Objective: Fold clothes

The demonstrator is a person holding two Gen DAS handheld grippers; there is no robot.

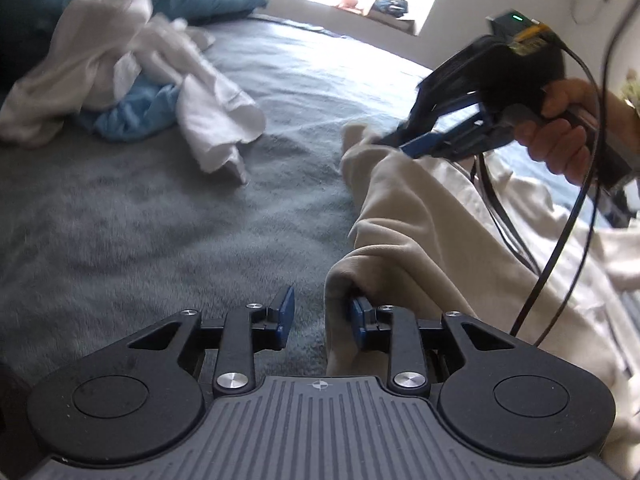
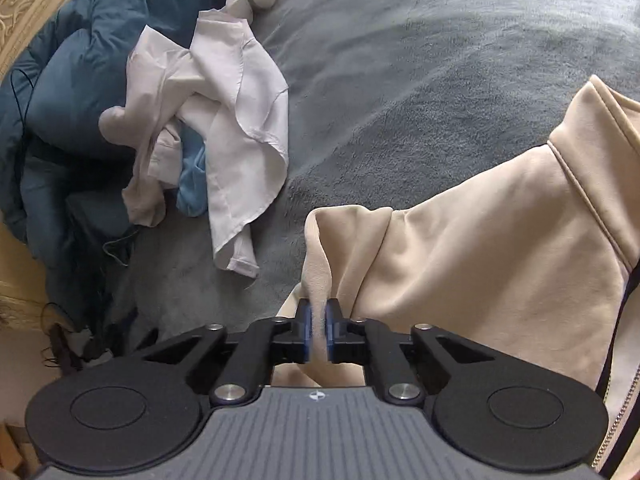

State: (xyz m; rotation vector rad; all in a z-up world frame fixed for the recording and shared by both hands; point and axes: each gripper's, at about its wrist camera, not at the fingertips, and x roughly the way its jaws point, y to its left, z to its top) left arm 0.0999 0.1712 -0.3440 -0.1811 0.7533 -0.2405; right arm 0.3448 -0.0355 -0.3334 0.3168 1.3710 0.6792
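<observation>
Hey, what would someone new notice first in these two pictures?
First, the beige jacket spread on the grey blanket, one edge pinched in the right gripper. The left gripper is open at another edge. Further back lies a crumpled pile of white clothes.

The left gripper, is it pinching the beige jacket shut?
No, the left gripper is open, with the beige jacket's edge loose between its fingers.

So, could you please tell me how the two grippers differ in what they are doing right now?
The right gripper is shut on an edge of the beige jacket; the left gripper is open, one finger touching a fold of the same jacket. The right pinches fabric between both pads; the left pinches nothing. Both are at the jacket on the grey blanket.
</observation>
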